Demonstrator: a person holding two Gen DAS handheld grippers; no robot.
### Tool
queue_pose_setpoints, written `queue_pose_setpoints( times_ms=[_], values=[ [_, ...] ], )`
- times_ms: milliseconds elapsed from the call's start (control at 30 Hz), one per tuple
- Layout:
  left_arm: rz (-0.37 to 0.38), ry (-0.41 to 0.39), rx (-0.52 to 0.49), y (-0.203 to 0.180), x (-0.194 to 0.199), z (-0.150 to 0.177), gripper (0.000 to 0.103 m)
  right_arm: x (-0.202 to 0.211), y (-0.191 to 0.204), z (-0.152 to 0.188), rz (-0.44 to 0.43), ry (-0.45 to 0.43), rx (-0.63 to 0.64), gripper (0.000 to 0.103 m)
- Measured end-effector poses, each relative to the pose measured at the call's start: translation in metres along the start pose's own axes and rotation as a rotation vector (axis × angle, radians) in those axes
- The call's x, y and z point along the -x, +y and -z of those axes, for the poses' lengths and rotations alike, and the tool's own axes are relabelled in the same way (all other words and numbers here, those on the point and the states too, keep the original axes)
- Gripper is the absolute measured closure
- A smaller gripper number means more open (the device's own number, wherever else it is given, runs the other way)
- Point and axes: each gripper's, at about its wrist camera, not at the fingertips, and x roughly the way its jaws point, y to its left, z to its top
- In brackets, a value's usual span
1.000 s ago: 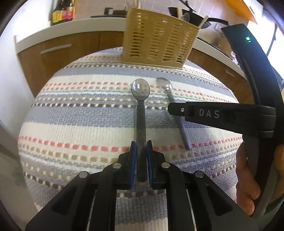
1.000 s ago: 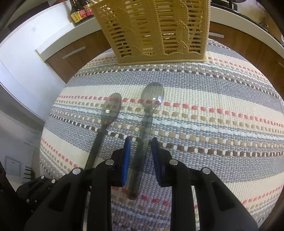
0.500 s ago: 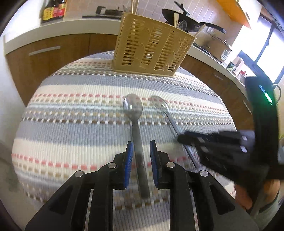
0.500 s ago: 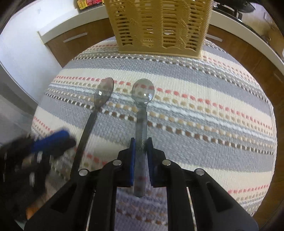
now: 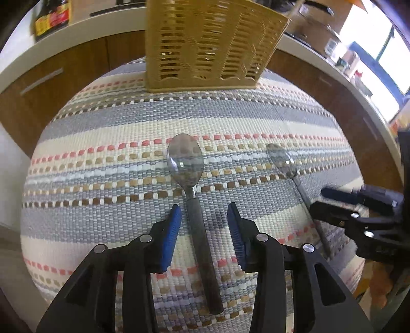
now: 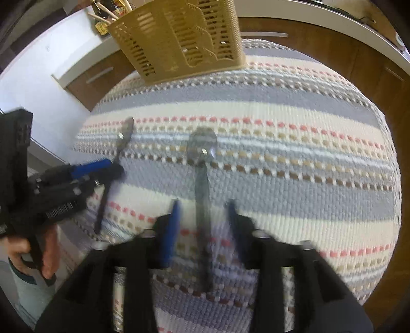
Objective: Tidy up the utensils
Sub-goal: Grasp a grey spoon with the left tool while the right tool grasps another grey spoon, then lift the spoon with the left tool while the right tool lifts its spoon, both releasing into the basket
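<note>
Two steel spoons lie side by side on a striped woven mat. In the left wrist view my left gripper (image 5: 204, 217) is open, its blue pads either side of the left spoon's (image 5: 196, 205) handle without touching it. The second spoon (image 5: 289, 169) lies to the right, with the right gripper (image 5: 333, 202) over its handle. In the right wrist view my right gripper (image 6: 203, 220) is open around the right spoon (image 6: 202, 179); the left spoon (image 6: 115, 164) and left gripper (image 6: 84, 171) show at the left. A tan slotted utensil basket (image 5: 205, 43) stands at the mat's far edge.
The striped mat (image 5: 102, 153) covers a round table. Wooden cabinets and a white counter (image 5: 64, 59) run behind it, with sauce bottles (image 5: 51, 18) at the back left. The basket also shows in the right wrist view (image 6: 179, 38).
Both grippers have opened: the left let go of its spoon first, then the right released its spoon. Both spoons now lie flat on the mat between open jaws.
</note>
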Motion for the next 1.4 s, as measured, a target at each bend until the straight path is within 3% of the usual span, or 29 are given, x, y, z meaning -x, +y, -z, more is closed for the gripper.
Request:
queue_pose_setpoints(
  times_ms=[67,133,300,400,500,533,633,800,1100,1233,1400],
  values=[
    [-0.003,0.018,-0.009,0.001,-0.003,-0.002,0.067,-0.007,0.008,-0.009,0.043,0.031,0.031,0.052],
    [-0.006,0.046,-0.024,0.0,-0.006,-0.006,0.068,-0.017,0.013,-0.014,0.034,0.078,0.025,0.065],
    [-0.015,0.109,-0.048,0.0,-0.014,-0.018,0.069,-0.029,0.023,-0.023,0.095,0.12,0.057,0.081],
    [-0.086,0.115,-0.092,-0.011,-0.023,-0.021,0.074,-0.034,0.037,-0.023,0.166,0.12,0.126,0.091],
    [-0.161,0.092,-0.135,-0.023,-0.026,-0.017,0.085,-0.036,0.045,-0.02,0.193,0.108,0.17,0.092],
    [-0.156,0.085,-0.125,-0.023,-0.026,-0.017,0.094,-0.036,0.044,-0.02,0.185,0.107,0.17,0.092],
    [-0.067,0.065,-0.087,-0.02,-0.022,-0.018,0.094,-0.024,0.038,-0.016,0.103,0.085,0.15,0.093],
    [0.043,-0.102,-0.053,-0.019,0.024,-0.03,0.094,0.023,0.03,-0.027,0.004,-0.039,0.147,0.093],
    [0.132,-0.515,-0.019,-0.008,0.131,-0.081,0.093,0.111,0.031,-0.074,-0.118,-0.441,0.232,0.093],
    [0.126,-0.649,-0.008,-0.013,0.146,-0.112,0.093,0.136,0.034,-0.104,-0.12,-0.611,0.25,0.093],
    [0.124,-0.805,0.006,-0.013,0.15,-0.141,0.093,0.14,0.025,-0.147,-0.092,-0.72,0.206,0.093]
  ],
)
